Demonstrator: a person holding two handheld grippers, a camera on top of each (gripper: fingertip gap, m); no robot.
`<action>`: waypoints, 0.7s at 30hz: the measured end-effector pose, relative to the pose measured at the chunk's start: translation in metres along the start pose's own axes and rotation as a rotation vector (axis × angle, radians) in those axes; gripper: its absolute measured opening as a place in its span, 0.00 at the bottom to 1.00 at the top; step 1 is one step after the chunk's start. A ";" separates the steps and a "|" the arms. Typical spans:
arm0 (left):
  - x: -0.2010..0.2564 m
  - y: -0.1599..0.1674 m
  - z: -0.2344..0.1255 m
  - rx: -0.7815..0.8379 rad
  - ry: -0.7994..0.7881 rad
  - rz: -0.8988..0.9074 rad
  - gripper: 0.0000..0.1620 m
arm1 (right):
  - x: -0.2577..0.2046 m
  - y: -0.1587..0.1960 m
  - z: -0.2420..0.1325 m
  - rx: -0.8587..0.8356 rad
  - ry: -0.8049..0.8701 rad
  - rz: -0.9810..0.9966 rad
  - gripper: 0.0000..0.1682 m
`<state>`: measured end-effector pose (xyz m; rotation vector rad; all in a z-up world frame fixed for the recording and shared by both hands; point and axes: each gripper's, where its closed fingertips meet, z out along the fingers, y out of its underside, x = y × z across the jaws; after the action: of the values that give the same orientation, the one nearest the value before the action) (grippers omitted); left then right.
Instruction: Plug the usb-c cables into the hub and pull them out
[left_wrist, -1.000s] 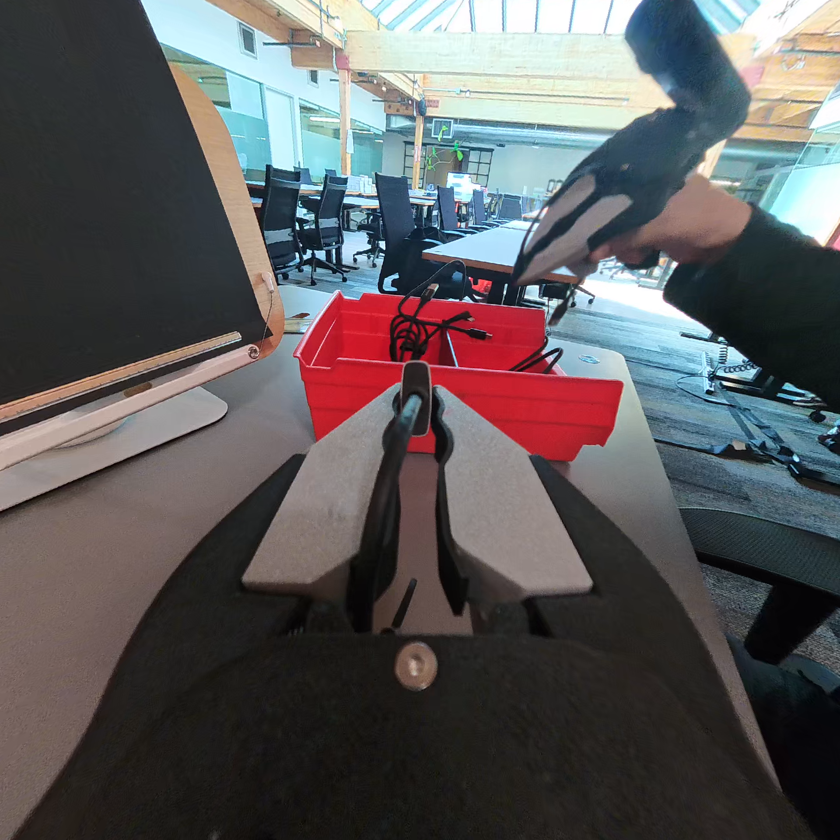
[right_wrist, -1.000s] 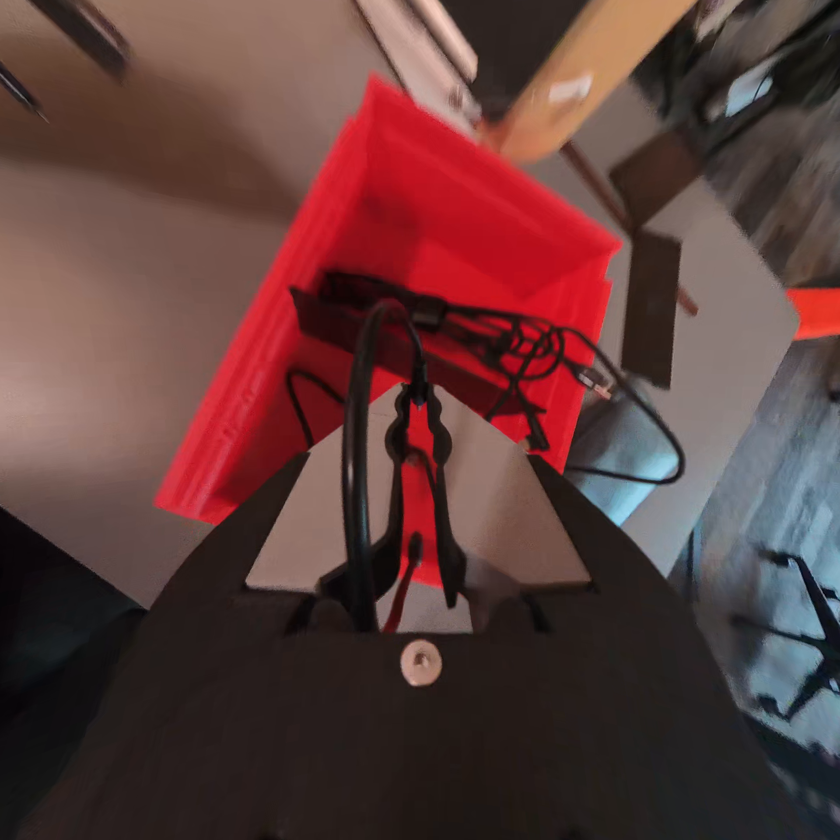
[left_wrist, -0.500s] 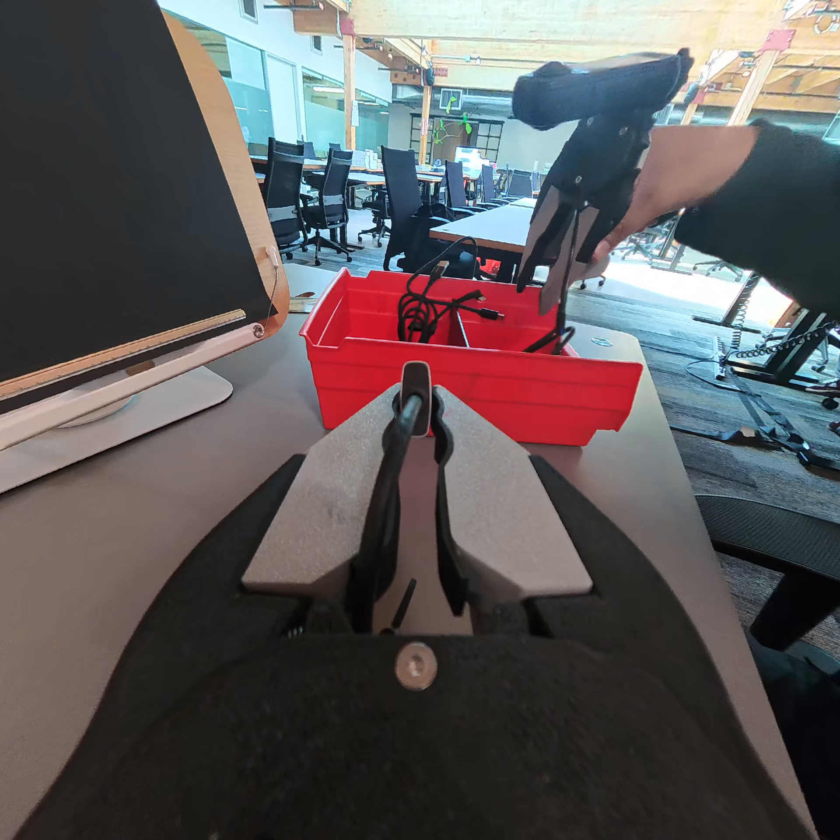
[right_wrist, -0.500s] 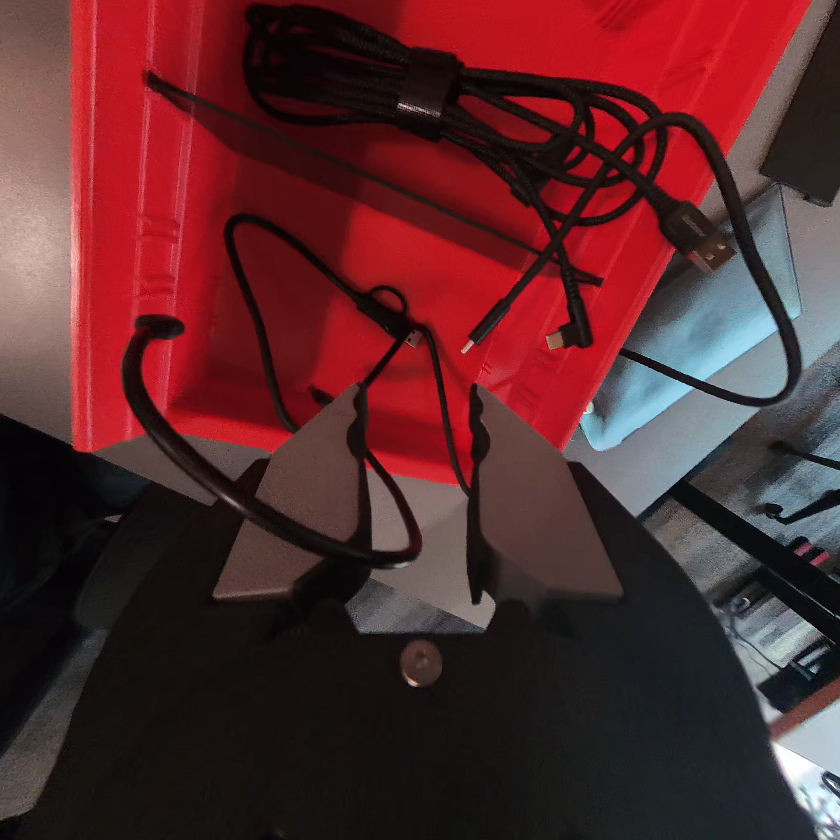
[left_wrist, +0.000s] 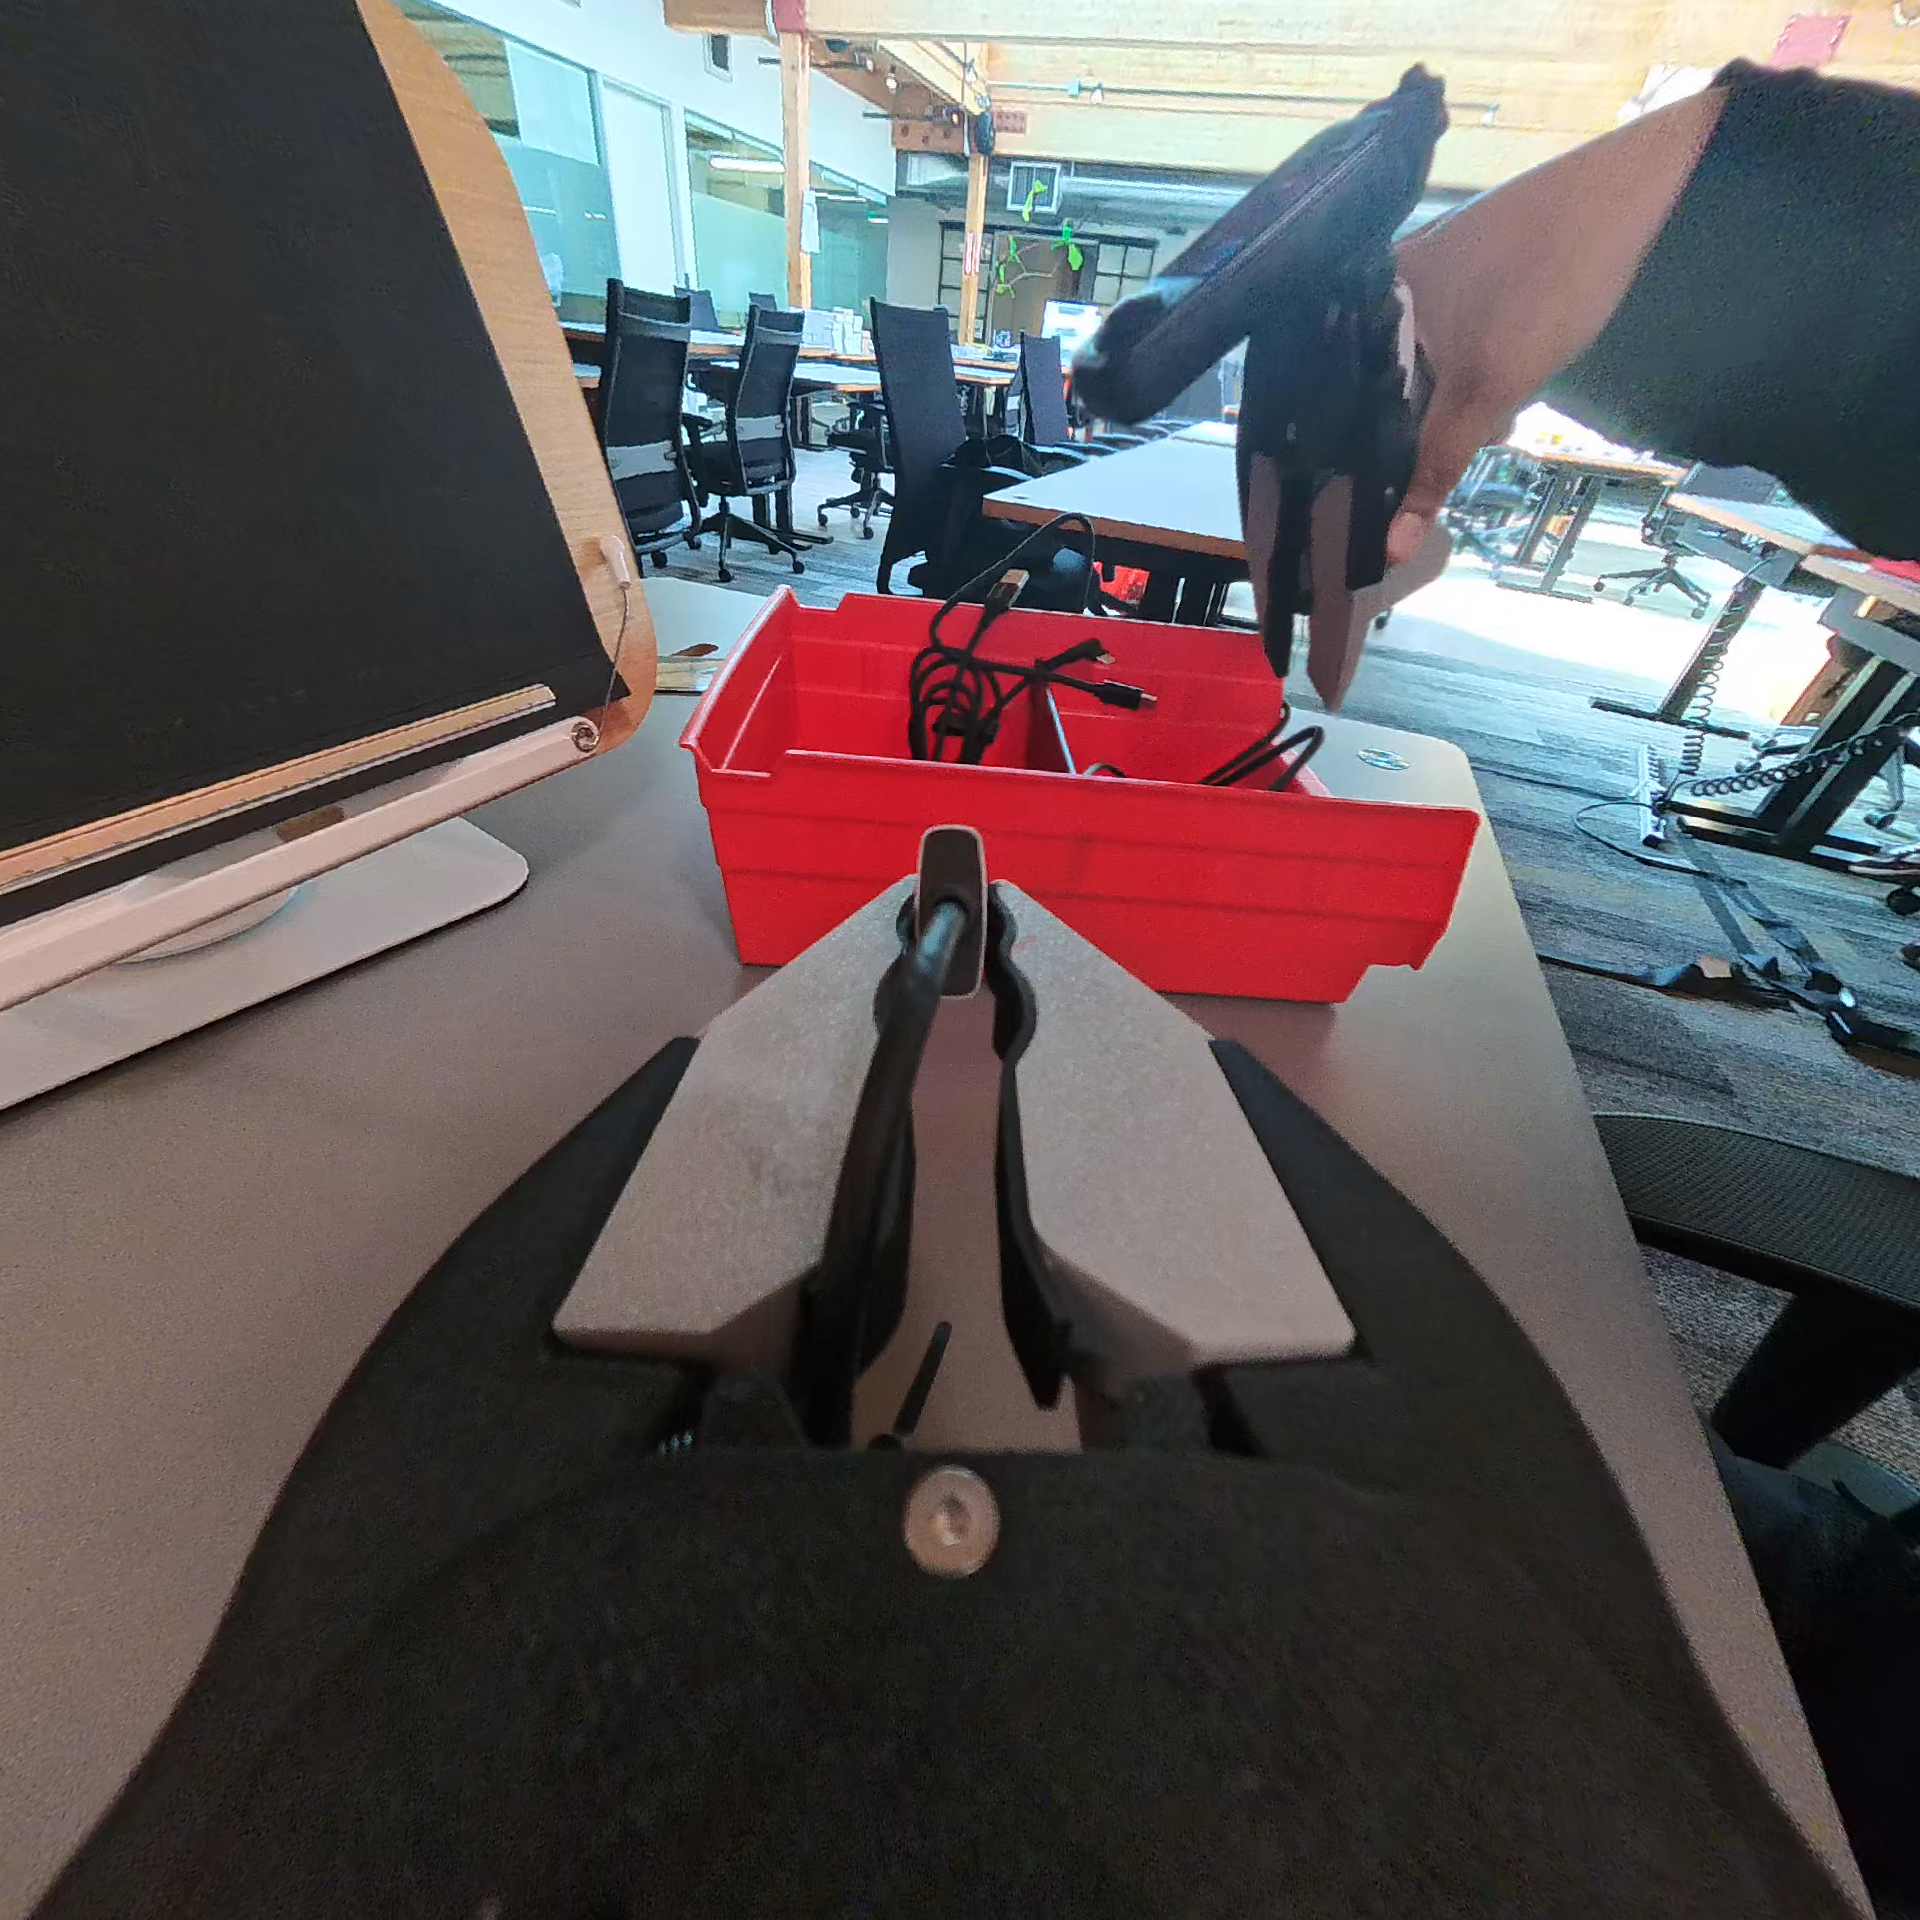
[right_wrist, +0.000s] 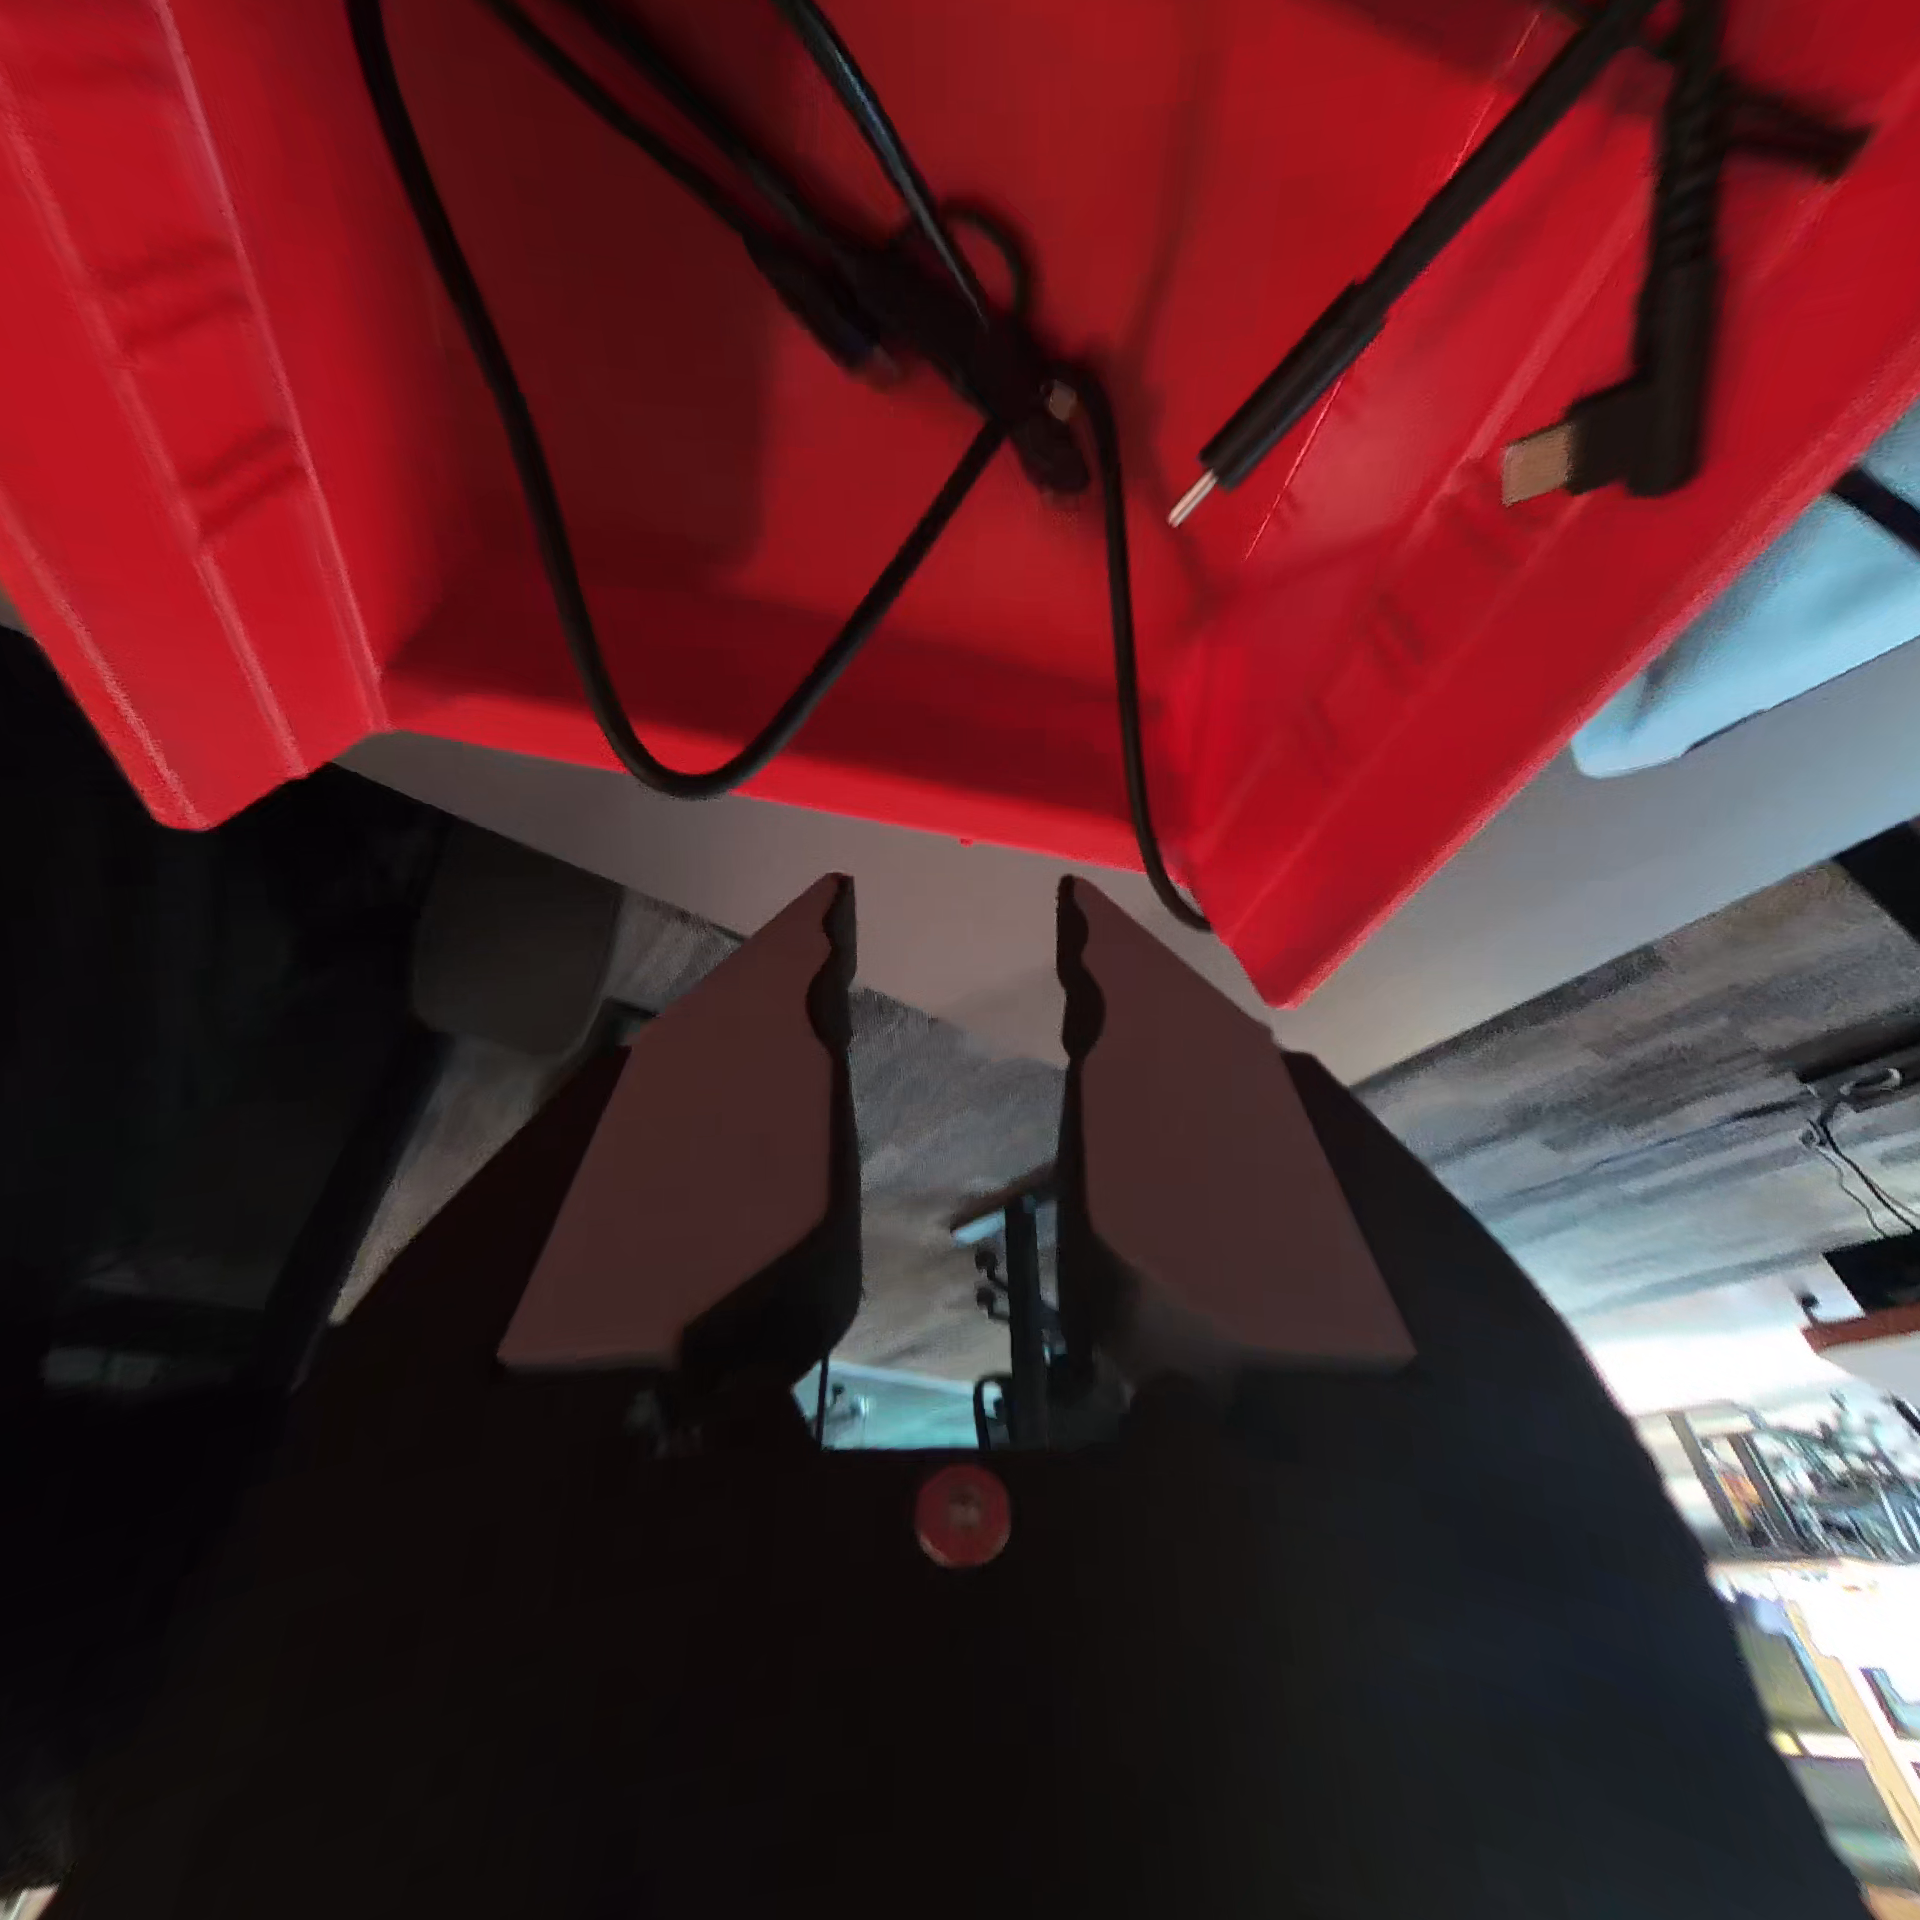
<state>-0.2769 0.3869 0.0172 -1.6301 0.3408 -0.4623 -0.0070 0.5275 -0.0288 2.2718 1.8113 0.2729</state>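
Nearest the left wrist camera, the left gripper is clamped on one dark hub, held above the grey table. Beyond it sits one red bin holding a bundle of black USB cables, with three plug ends showing. Above the bin's far right corner hangs the right gripper, fingers apart and holding nothing.

Left wrist view: sits low over the table, looks level along it toward the red bin near the far right edge.
Right wrist view: hangs above the bin's end, looks steeply down, very near.
Shared: red bin and black cables inside it.
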 end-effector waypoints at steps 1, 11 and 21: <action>-0.001 -0.001 -0.001 0.006 0.000 -0.006 0.04 | 0.000 -0.006 -0.002 0.041 -0.005 -0.001 0.19; 0.004 -0.001 0.000 0.004 0.014 -0.004 0.04 | 0.002 -0.031 0.003 0.205 0.028 -0.061 0.15; 0.003 0.000 0.001 -0.001 0.015 -0.008 0.04 | 0.003 -0.043 -0.020 0.327 0.065 -0.065 0.12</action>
<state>-0.2734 0.3864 0.0172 -1.6298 0.3453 -0.4806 -0.0526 0.5405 -0.0219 2.4313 2.0916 0.0402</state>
